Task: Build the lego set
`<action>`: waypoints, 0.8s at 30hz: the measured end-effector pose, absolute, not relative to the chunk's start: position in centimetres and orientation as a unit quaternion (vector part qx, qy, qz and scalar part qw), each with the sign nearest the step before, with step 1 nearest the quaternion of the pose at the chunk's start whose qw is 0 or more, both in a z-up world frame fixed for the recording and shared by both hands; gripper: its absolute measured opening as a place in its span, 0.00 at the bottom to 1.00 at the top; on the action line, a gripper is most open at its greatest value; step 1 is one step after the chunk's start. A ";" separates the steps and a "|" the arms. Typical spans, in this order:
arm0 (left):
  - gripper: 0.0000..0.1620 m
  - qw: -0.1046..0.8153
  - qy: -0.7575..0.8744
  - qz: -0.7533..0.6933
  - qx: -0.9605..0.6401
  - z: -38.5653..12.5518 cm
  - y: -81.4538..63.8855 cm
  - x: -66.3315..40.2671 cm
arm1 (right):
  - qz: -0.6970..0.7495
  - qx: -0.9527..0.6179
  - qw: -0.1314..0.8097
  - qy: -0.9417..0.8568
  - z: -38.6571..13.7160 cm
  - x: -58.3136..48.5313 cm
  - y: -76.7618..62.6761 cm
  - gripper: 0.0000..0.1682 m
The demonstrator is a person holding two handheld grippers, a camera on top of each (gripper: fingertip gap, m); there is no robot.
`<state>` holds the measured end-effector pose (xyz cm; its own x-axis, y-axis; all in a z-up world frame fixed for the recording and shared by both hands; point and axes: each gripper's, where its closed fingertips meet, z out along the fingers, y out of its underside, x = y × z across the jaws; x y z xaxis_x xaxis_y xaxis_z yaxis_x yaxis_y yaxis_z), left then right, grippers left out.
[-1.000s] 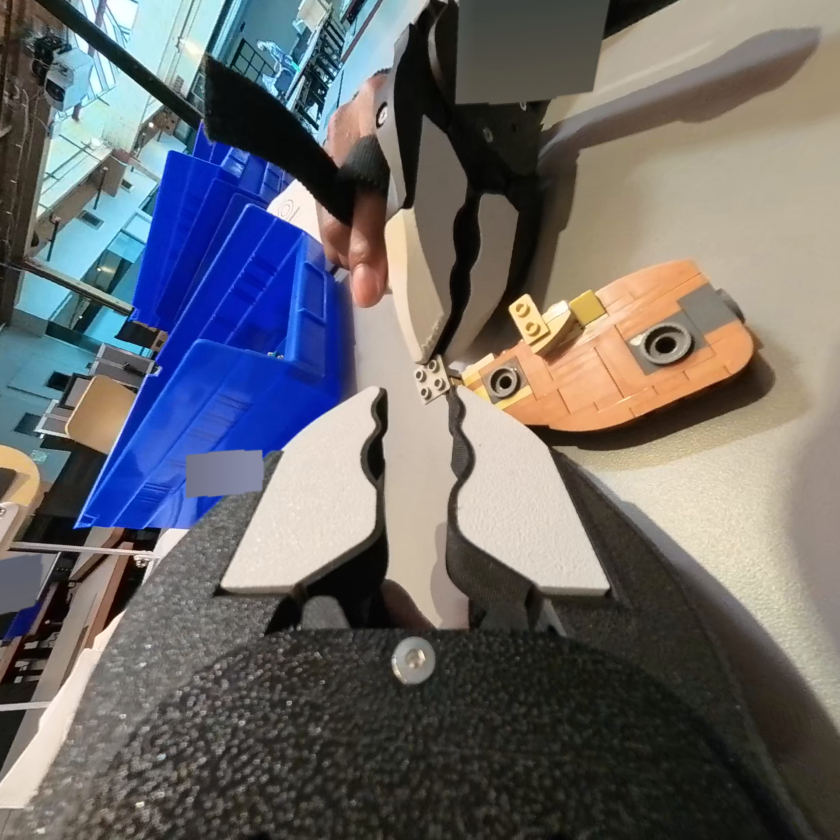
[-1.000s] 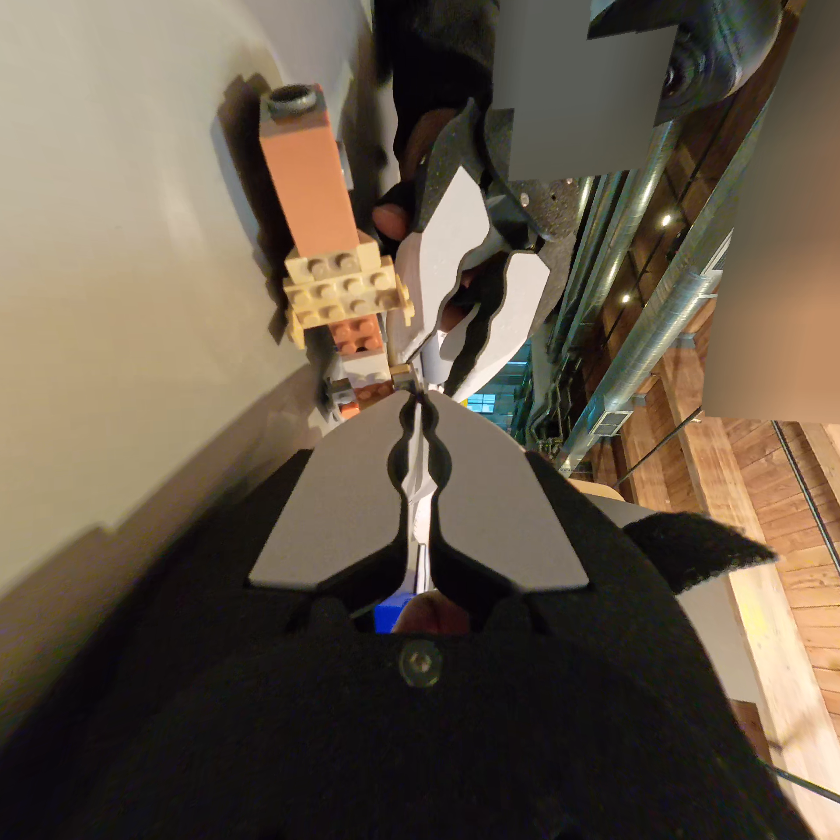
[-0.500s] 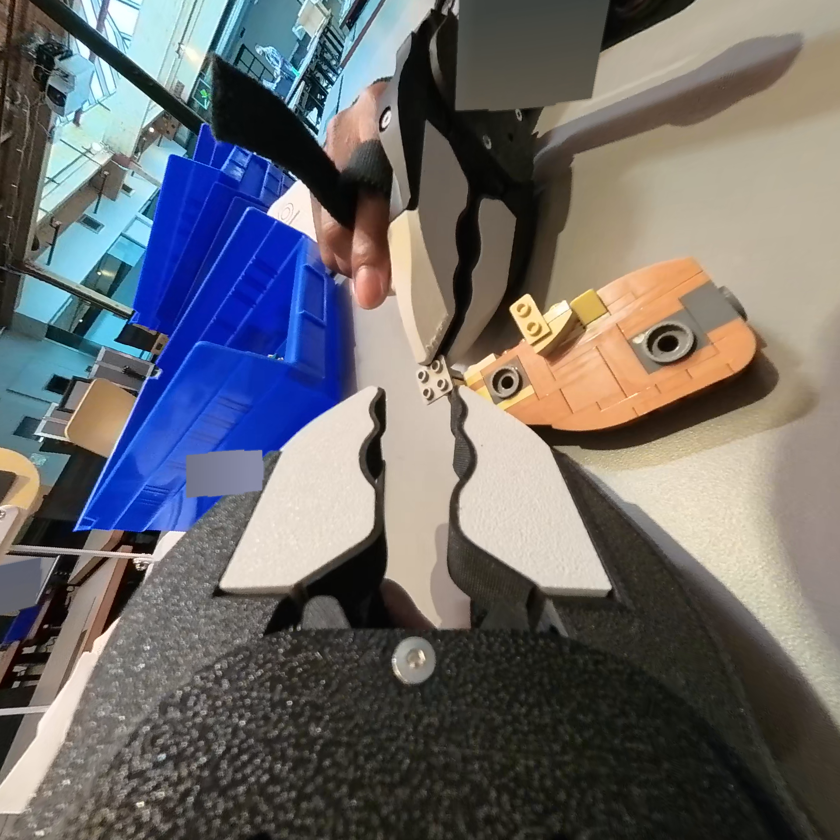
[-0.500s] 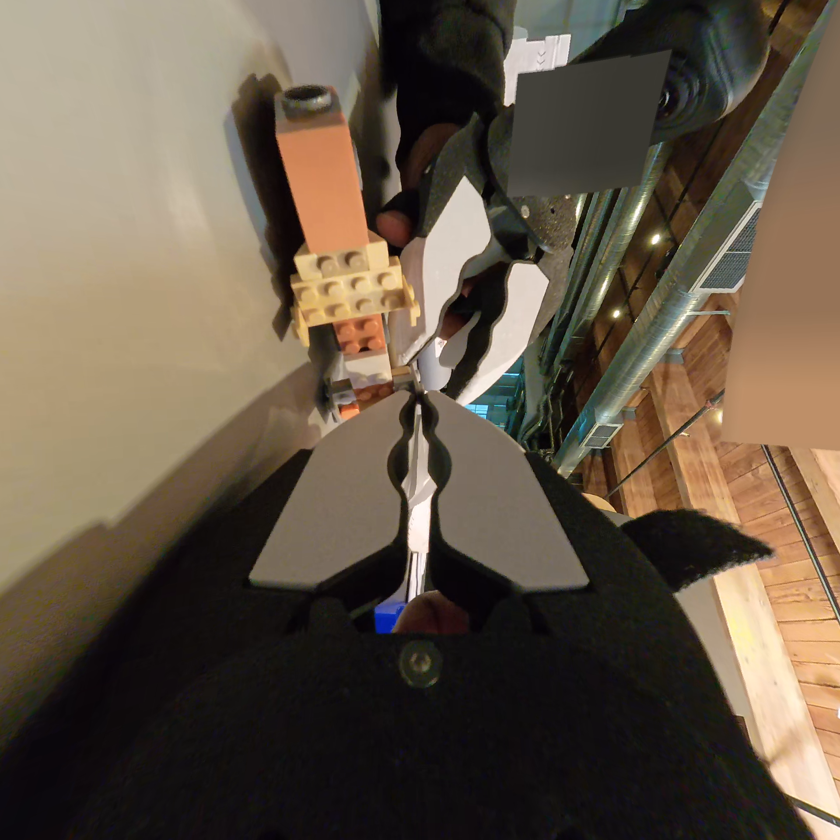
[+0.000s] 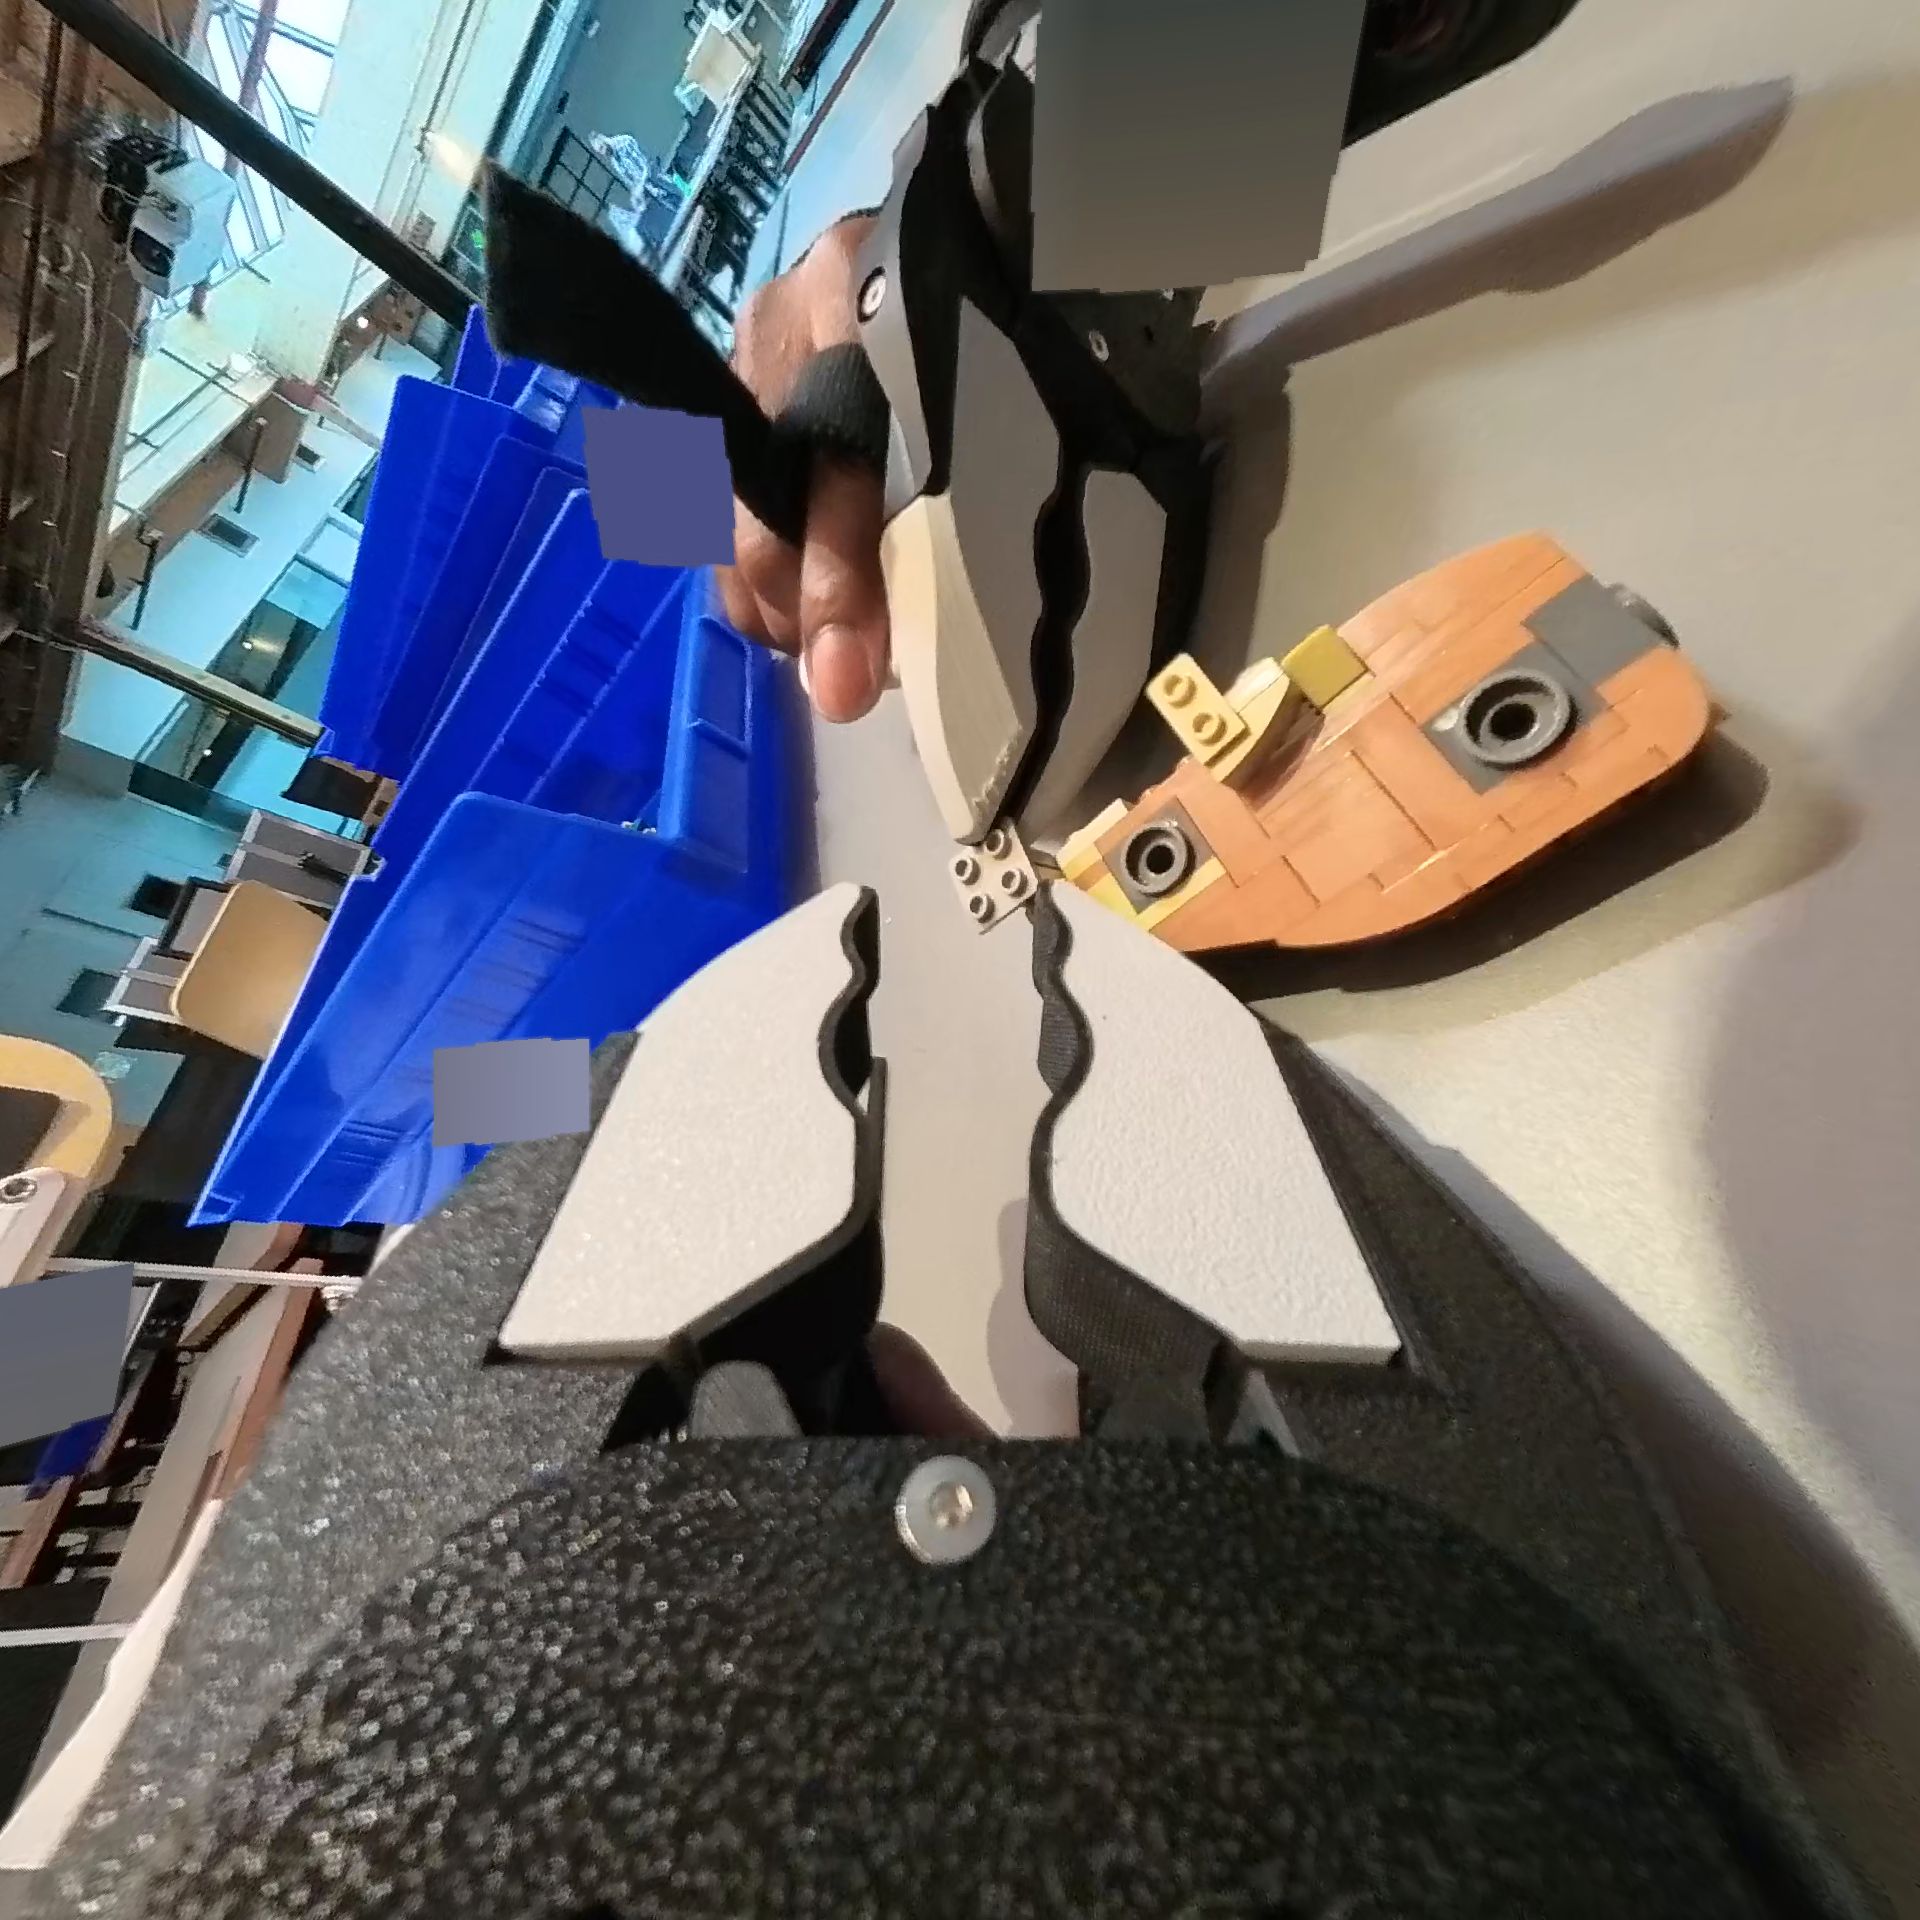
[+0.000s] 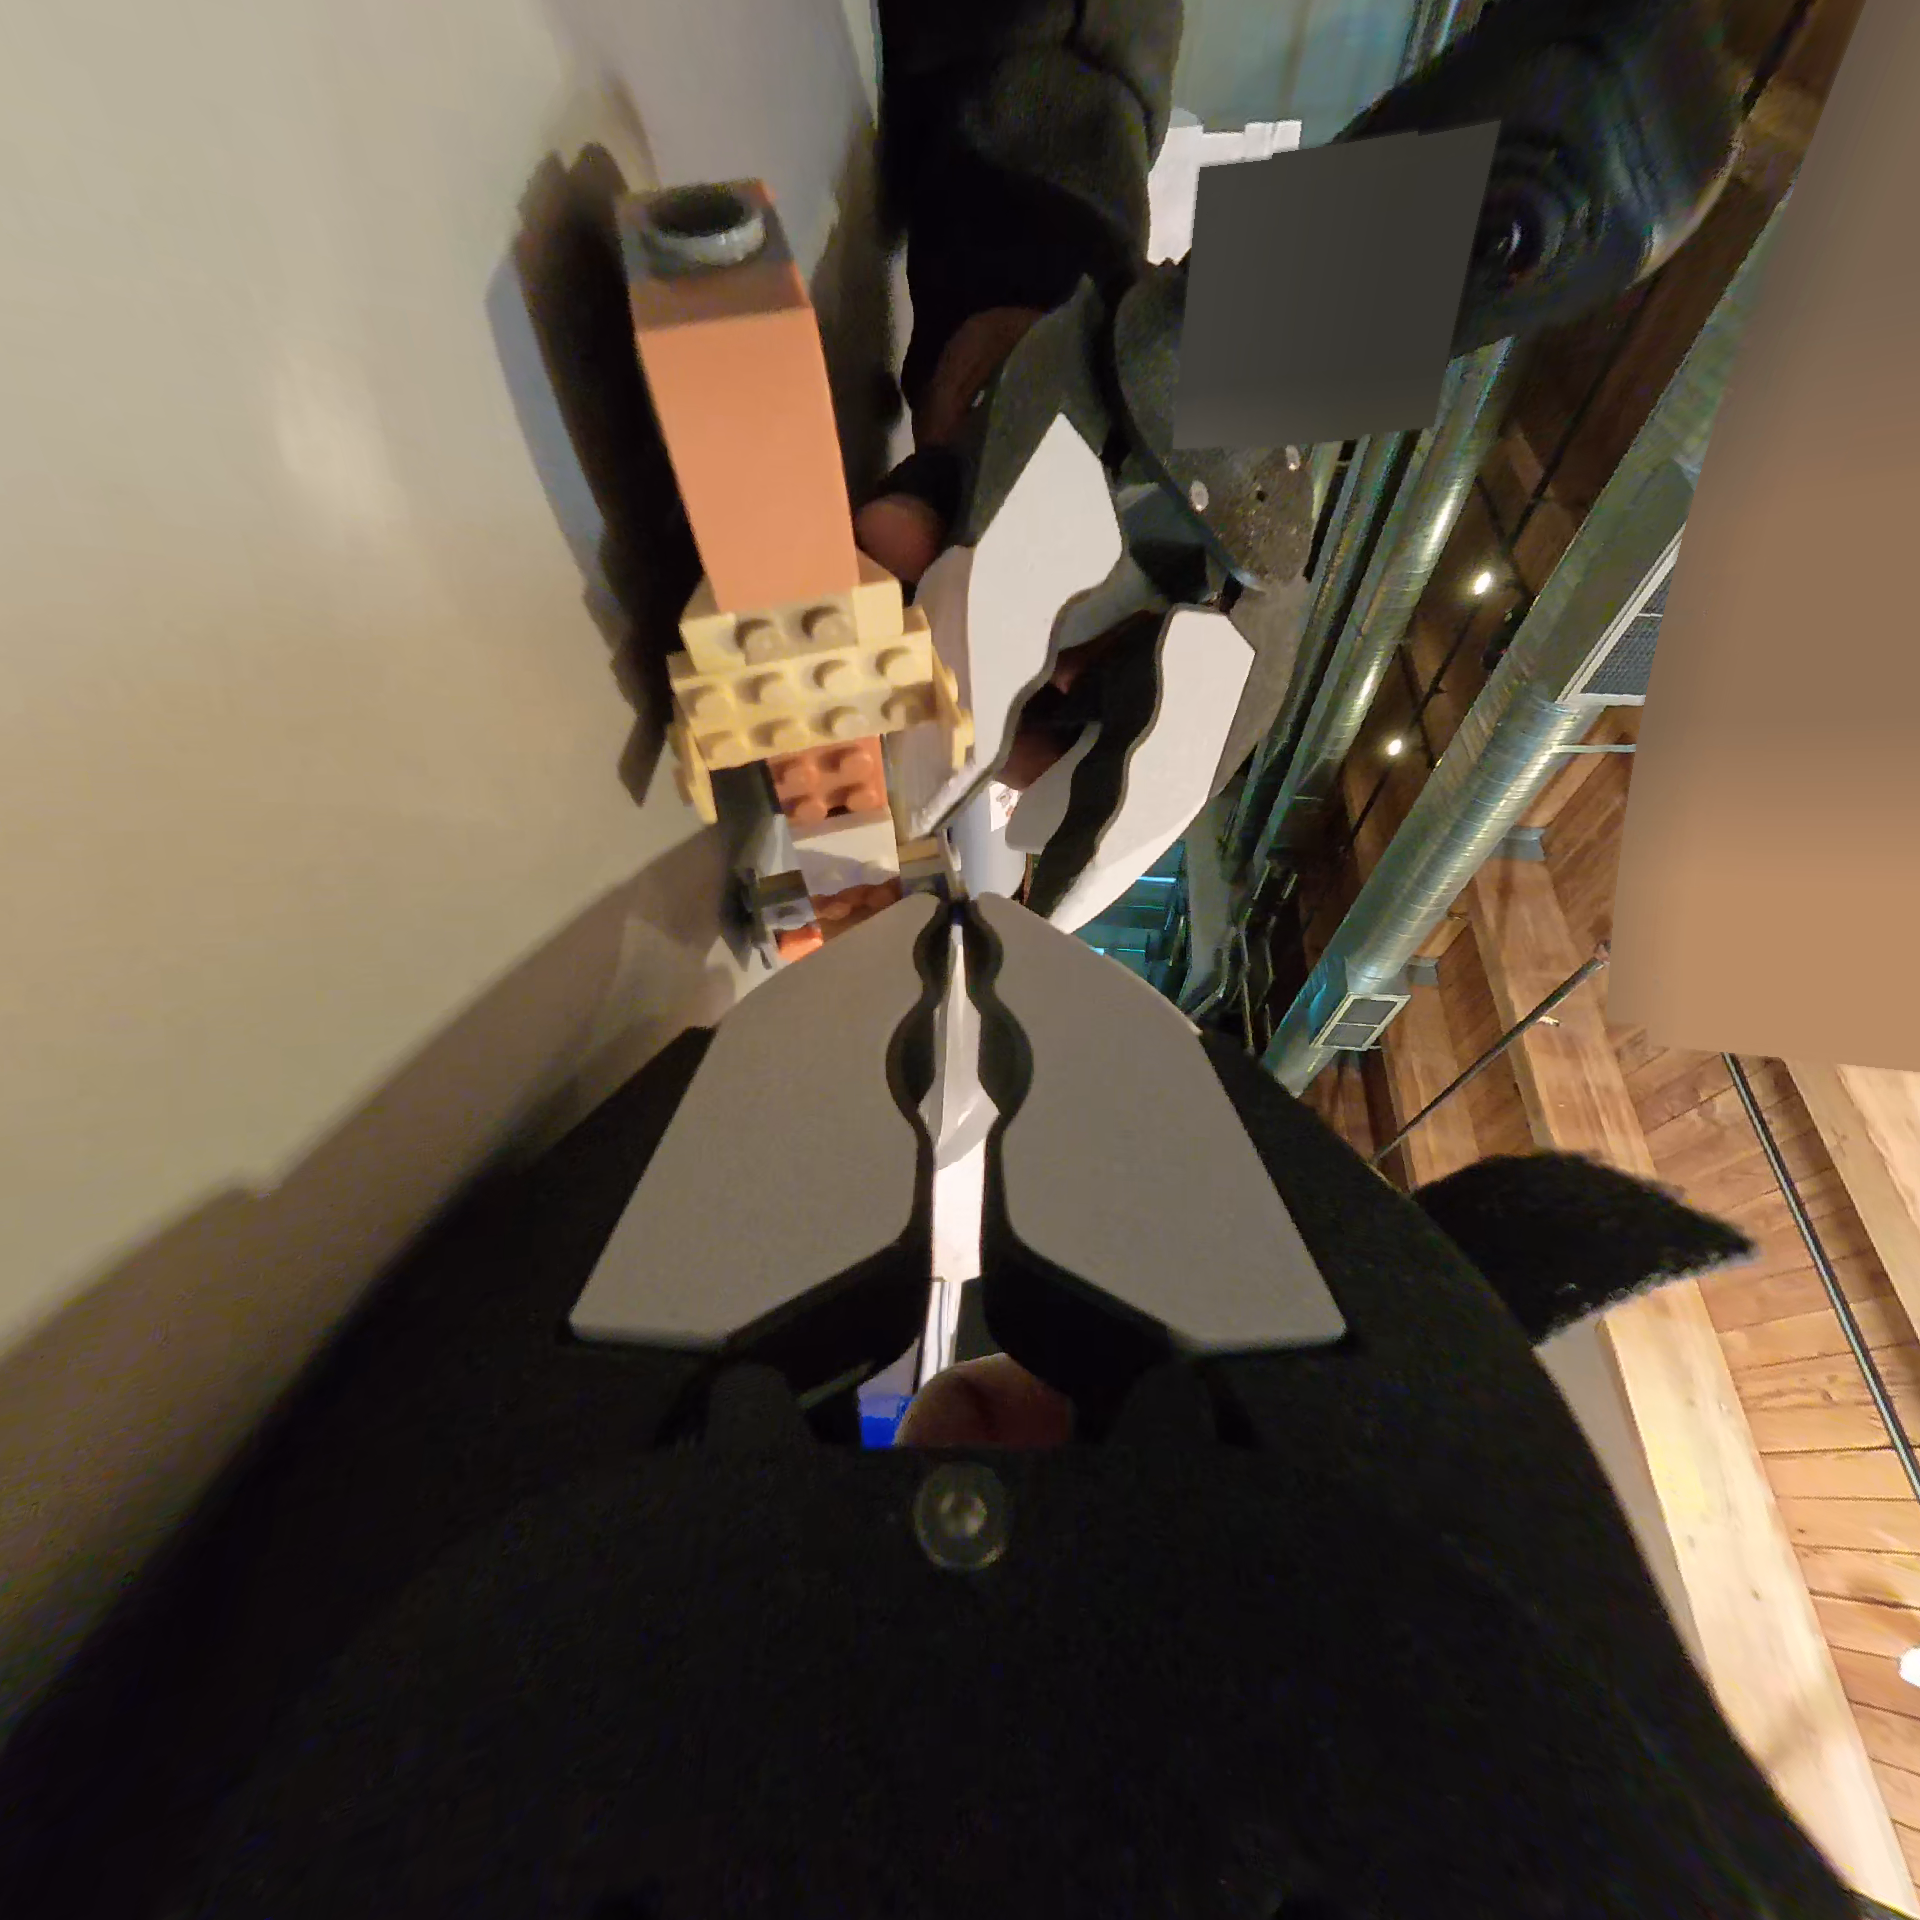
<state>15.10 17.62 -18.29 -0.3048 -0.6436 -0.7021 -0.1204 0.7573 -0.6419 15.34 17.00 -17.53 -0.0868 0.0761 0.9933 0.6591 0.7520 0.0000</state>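
Lego boat (image 5: 1392, 769) lengthwise, bow toward grippers

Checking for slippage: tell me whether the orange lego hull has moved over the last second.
No. In the left wrist view the orange lego hull keeps its place against the blue bins.

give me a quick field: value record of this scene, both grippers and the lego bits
left gripper: jaws open, empty, facing the plate
right gripper: jaws shut on small grey four-stud lego plate, held at its edge
plate position: in the air beside the boat's narrow end
orange-brown lego boat hull: lying on beige tabletop, grey round-holed pieces and tan bricks on it
blue plastic storage bins: along the table's edge
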 end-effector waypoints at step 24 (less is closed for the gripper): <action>0.22 0.560 0.763 -0.229 -0.229 -18.2 17.9 15.3 | -0.209 -0.277 0.627 -0.697 -17.7 15.2 17.1 0.01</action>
<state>15.33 17.95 -18.16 -0.2680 -0.6047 -0.7500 -0.0925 0.7910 -0.6047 15.16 17.08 -17.66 -0.0603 0.1243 0.9904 0.6485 0.7592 -0.0558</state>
